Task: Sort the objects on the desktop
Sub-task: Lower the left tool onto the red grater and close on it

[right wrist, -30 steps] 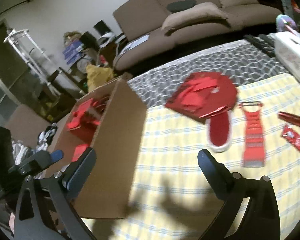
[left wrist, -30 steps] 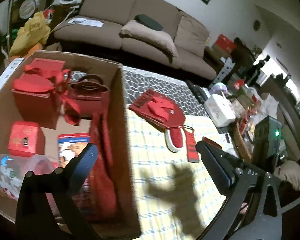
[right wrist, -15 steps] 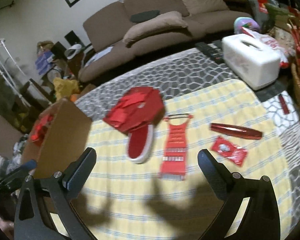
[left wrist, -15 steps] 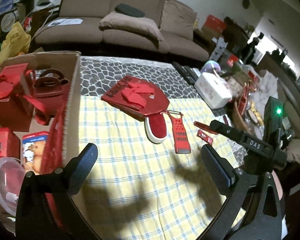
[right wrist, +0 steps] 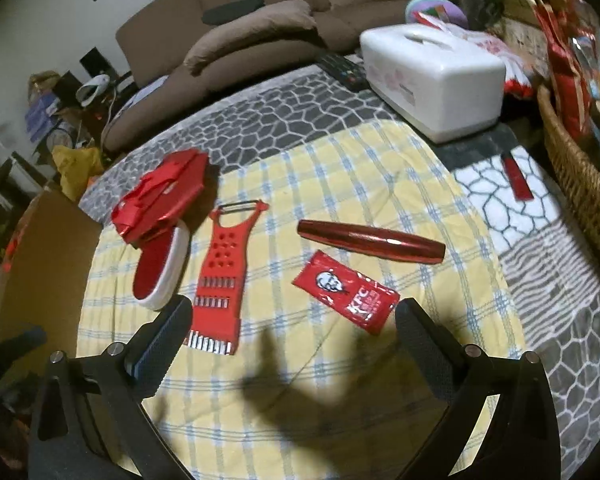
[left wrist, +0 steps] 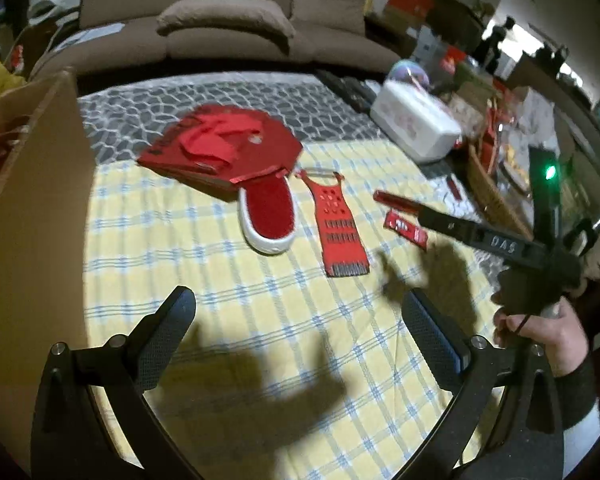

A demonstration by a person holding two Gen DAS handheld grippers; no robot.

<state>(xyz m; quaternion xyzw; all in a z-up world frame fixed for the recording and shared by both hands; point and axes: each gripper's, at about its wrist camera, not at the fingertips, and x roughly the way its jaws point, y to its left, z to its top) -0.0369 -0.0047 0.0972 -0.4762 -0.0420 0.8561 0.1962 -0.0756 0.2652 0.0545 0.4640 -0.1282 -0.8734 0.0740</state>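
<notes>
On the yellow checked cloth (right wrist: 340,184) lie a red grater (right wrist: 222,276), a red KFC sachet (right wrist: 346,292), a glossy red tube (right wrist: 370,238), a red-and-white oval brush (right wrist: 160,268) and a folded red bag (right wrist: 160,196). My right gripper (right wrist: 292,322) hovers open just short of the grater and sachet, nothing between its fingers. My left gripper (left wrist: 298,312) stands open and empty above the cloth, nearer than the grater (left wrist: 340,224), brush (left wrist: 268,212) and bag (left wrist: 220,148). The right gripper's body (left wrist: 496,242) shows at that view's right, held by a hand (left wrist: 548,336).
A cardboard box (left wrist: 32,208) rises at the left edge, its wall close to my left gripper. A white tissue box (right wrist: 432,80), a remote (right wrist: 342,70) and a wicker basket (right wrist: 580,176) sit at the right. A brown sofa (left wrist: 220,20) lies beyond the table.
Both grippers have swung right, away from the cardboard box and toward the red items on the cloth. The right gripper has come close over the grater and sachet. Both stay open.
</notes>
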